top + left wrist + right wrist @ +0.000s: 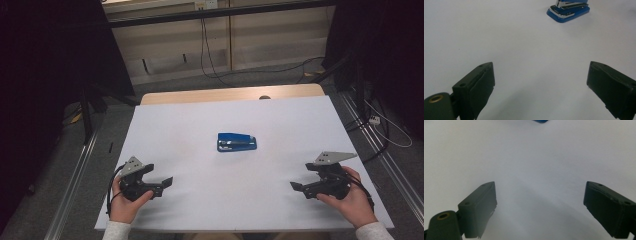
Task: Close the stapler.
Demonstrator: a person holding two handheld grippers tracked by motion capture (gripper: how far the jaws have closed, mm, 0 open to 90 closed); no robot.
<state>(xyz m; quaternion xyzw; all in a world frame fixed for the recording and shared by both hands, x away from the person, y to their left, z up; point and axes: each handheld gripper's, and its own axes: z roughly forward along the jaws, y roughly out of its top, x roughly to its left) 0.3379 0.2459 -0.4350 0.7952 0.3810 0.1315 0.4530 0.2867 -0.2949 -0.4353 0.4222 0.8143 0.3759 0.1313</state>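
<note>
A blue stapler [237, 142] with a silver metal strip lies flat at the middle of the white table [200, 125]. It appears again at the top of the left gripper view as the stapler [568, 9], and its blue corner [540, 121] peeks in at the top edge of the right gripper view. My left gripper [167, 182] rests near the front left of the table, held in a hand, jaws wide apart and empty. My right gripper [296, 187] sits near the front right, also open and empty. Both point inward toward the stapler, well short of it.
The white sheet covers a wooden tabletop whose far edge [230, 94] shows bare. Beyond it run cables [210, 60] on the floor and a pale wall panel. Metal rails [75, 185] flank the table on both sides. Dark curtains stand at the left and right.
</note>
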